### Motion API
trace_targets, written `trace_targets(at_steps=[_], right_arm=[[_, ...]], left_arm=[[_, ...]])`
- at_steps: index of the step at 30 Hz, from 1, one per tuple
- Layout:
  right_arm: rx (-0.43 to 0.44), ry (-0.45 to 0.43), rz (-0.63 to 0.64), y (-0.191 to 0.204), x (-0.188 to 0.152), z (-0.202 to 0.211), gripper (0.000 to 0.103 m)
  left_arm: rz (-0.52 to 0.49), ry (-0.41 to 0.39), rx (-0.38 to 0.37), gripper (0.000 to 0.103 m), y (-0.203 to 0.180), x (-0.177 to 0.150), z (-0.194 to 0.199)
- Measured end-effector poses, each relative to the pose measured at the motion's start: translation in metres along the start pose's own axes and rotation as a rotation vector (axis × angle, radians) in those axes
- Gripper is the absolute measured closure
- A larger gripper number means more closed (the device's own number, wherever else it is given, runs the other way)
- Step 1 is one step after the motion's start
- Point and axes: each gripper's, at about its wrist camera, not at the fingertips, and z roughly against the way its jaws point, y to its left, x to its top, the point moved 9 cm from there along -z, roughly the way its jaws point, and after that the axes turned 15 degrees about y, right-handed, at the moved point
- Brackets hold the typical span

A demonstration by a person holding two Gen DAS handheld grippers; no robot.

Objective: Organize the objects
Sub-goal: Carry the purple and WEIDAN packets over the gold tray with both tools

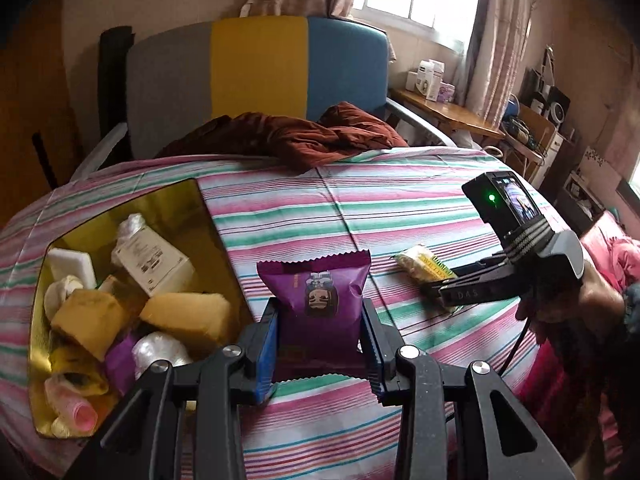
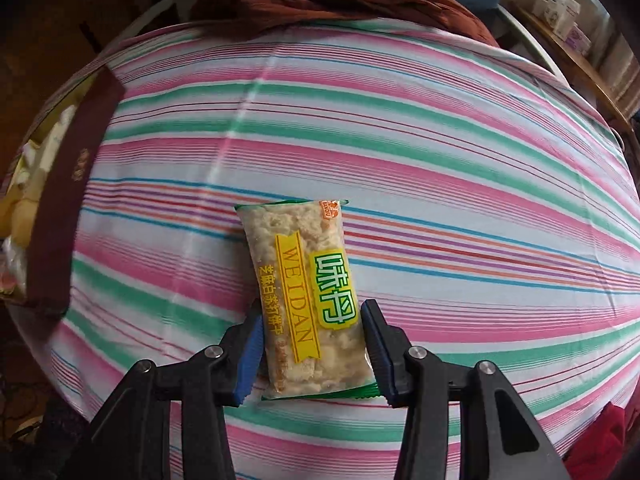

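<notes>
I see the striped bed point(image 1: 400, 208) carrying a gold-lined box point(image 1: 168, 208) crammed with bottles and wrapped snacks. My left gripper point(image 1: 320, 344) fingers pinch a purple packet point(image 1: 316, 296) beside it; my right gripper point(image 2: 312, 356) fingers clamp a biscuit packet point(image 2: 308, 296) lying on the sheet.

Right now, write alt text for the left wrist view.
The left gripper is shut on a purple snack packet above a striped bedsheet. A gold-lined box of assorted items sits to its left; to the right, the right gripper is at a yellow-green cracker packet.
</notes>
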Motion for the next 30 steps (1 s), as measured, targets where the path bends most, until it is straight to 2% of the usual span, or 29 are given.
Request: trace_targets(at_steps=[3,9,10,12,13,18,24,30], right_arm=[[0.023,-0.034,0.004,0.018,0.003,0.006,0.057],[0.148,-0.112,0.038,0.067,0.006,0.034,0.057],[0.164,-0.126,0.048,0.076,-0.006,0.045,0.057],[0.207,-0.161,0.083,0.104,-0.005,0.060,0.057],[0.222,-0.174,0.098,0.116,-0.021,0.079,0.057],[0.298,-0.240,0.217,0.184,-0.018,0.111,0.057],[0.339,-0.270,0.344,0.247,-0.015,0.127,0.056],[0.336,-0.256,0.406,0.281,-0.017,0.129,0.056]], left_arm=[[0.028,-0.012,0.010,0.065,0.015,-0.002,0.006],[0.110,-0.045,0.053,0.065,0.059,-0.009,0.025],[0.127,-0.053,0.066,0.065,0.069,-0.011,0.030],[0.149,-0.065,0.094,0.065,0.085,-0.014,0.037],[0.164,-0.071,0.112,0.065,0.094,-0.017,0.041],[0.238,-0.066,0.167,0.065,0.134,-0.036,0.050],[0.309,-0.038,0.200,0.065,0.167,-0.061,0.048],[0.343,-0.004,0.197,0.065,0.179,-0.077,0.036]])
